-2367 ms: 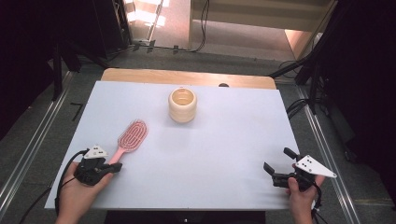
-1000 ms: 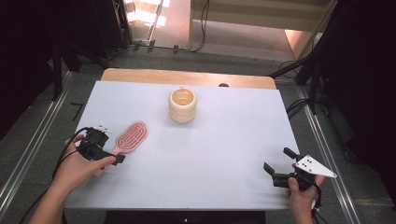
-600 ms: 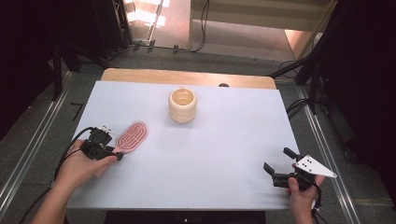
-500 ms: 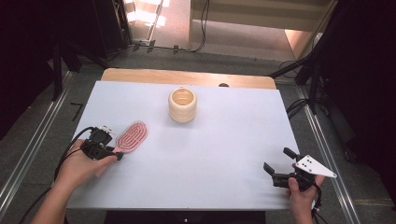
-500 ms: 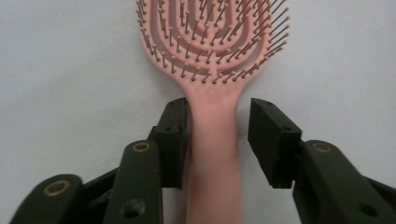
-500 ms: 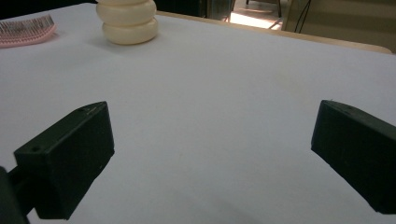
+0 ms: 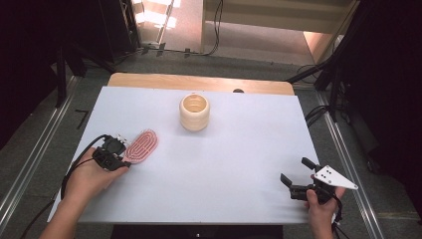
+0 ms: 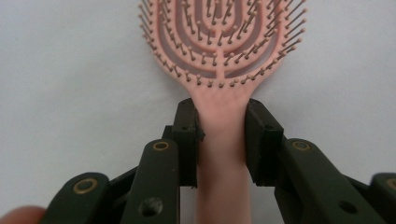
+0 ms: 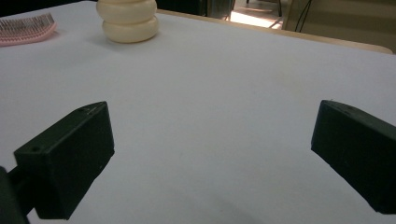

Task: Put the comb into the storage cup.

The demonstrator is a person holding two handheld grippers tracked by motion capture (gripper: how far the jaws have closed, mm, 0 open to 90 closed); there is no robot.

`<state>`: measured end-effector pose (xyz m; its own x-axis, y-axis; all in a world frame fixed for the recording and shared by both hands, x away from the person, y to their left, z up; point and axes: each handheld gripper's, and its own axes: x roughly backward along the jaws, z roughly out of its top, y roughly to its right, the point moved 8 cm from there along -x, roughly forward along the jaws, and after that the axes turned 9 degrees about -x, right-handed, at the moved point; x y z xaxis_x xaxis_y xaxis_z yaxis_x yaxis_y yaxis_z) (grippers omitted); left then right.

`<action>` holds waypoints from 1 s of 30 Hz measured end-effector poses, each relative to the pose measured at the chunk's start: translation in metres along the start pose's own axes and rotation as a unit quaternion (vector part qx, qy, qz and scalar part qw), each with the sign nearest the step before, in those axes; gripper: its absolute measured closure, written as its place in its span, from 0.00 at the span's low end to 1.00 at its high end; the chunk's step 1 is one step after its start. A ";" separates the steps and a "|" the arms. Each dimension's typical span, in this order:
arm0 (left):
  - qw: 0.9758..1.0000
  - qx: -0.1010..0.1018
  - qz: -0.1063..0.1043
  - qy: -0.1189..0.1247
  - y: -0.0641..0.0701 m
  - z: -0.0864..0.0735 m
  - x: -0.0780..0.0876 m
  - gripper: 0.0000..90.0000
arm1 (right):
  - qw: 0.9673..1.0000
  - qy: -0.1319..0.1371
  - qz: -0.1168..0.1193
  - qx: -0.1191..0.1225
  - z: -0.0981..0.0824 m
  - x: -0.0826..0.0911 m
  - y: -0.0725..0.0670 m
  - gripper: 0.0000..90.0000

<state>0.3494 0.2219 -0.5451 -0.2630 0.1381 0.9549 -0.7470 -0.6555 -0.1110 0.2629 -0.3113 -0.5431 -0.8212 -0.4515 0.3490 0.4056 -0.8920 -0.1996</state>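
A round cream cup (image 7: pixel 194 112) stands on the white table (image 7: pixel 239 149). A pink hairbrush (image 7: pixel 141 145) lies to the left of the cup and a bit nearer the person. The left gripper (image 7: pixel 118 158) is at the brush's handle end, and its jaws have just been closing there. The right gripper (image 7: pixel 295 180) is well apart from the cup, near the table's front right corner.

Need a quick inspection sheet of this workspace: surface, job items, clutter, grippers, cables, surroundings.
Surface: white table, wooden strip at far edge.
Job's things: pink hairbrush flat, bristles up; cream ribbed cup upright, apart from it.
Clutter: nothing seen.
Grippers: left gripper jaws have just been closing, now on the hairbrush handle; right gripper open, nothing between jaws.
Cables: black cable trails from left gripper.
Surroundings: dark floor, metal rails, floor cables.
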 end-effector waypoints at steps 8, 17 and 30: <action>1.000 -0.003 -0.008 0.030 -0.001 -0.002 0.002 0.79 | 1.000 0.001 -0.001 -0.001 0.000 0.000 0.001 0.00; 0.999 -0.013 -0.006 0.036 0.002 0.005 0.003 0.79 | 1.000 0.002 -0.002 -0.001 0.001 0.001 0.001 0.00; 0.997 -0.019 -0.018 0.077 0.015 0.018 0.010 0.79 | 1.000 0.002 -0.001 0.003 0.002 0.001 -0.001 0.00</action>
<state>0.3466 0.1999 -0.5321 -0.3242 0.2760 0.9048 -0.7795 -0.6199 -0.0902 0.2619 -0.3112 -0.5409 -0.8234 -0.4504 0.3453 0.4071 -0.8926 -0.1936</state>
